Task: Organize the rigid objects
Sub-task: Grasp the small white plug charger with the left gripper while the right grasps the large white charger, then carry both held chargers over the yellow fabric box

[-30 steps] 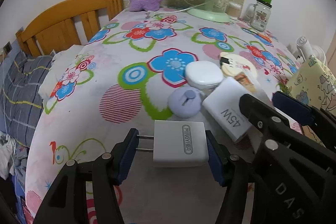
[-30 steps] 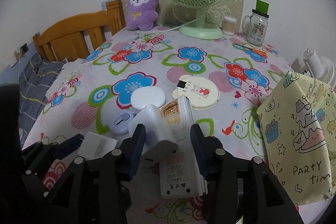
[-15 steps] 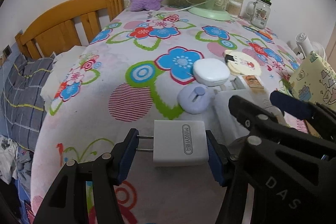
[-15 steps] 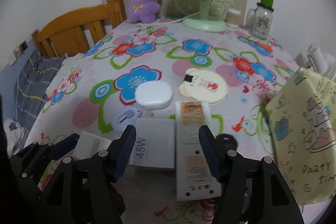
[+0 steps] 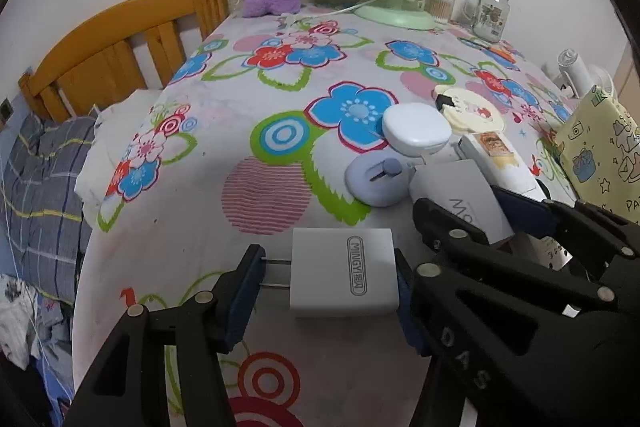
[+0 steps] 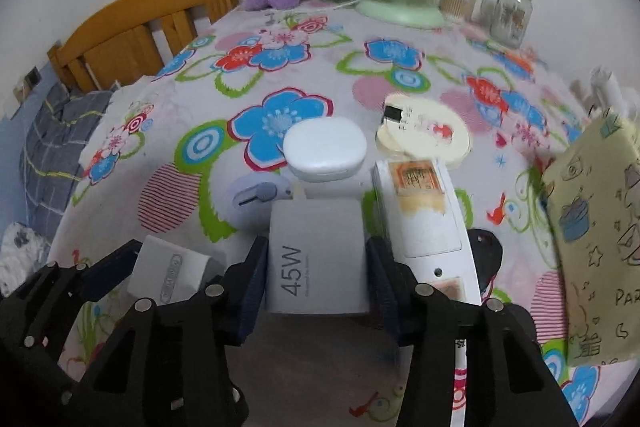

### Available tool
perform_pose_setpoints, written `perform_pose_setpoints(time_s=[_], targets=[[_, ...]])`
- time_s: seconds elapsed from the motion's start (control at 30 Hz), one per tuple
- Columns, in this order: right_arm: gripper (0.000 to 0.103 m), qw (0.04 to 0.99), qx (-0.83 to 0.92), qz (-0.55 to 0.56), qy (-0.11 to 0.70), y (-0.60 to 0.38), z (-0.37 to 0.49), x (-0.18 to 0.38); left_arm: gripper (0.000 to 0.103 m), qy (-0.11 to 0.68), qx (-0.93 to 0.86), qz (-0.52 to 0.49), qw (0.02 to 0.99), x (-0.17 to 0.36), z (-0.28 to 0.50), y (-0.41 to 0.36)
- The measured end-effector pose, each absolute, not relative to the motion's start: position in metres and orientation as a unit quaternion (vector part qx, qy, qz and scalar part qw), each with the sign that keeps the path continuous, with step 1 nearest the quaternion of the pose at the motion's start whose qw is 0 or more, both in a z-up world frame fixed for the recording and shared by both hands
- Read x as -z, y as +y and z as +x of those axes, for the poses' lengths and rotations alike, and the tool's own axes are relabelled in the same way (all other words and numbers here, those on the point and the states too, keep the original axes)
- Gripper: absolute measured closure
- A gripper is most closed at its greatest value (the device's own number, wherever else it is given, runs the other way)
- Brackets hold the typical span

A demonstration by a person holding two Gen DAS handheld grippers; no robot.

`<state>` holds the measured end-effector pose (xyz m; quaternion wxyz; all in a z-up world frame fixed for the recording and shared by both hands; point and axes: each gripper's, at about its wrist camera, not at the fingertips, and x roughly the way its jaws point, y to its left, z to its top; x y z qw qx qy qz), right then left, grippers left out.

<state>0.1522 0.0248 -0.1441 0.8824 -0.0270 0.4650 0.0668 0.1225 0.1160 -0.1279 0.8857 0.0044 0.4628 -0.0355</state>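
1. The left gripper pinches a white charger low over the flowered tablecloth: one blue pad presses its metal prongs, the other its flat back. The label reads "MINGYI" plus small characters I cannot make out.
2. The right gripper clamps a second, grey-white charger between both blue pads; its top face is printed "45W", with finer text beneath too small to read.
3. Just beside that charger lies a long white remote bearing a worn orange sticker.
4. Far right stands a yellow gift bag, lettered "PAR", the rest cut off.
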Motion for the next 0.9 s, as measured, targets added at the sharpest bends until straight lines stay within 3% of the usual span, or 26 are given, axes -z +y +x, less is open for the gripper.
perform_pose_setpoints(time_s=[0.9], targets=[[0.053, 0.900, -0.066, -0.005, 0.431, -0.015, 0.104, 0.094, 0.040, 0.425, 0.053, 0.005, 0.904, 0.081, 0.082, 0.079]])
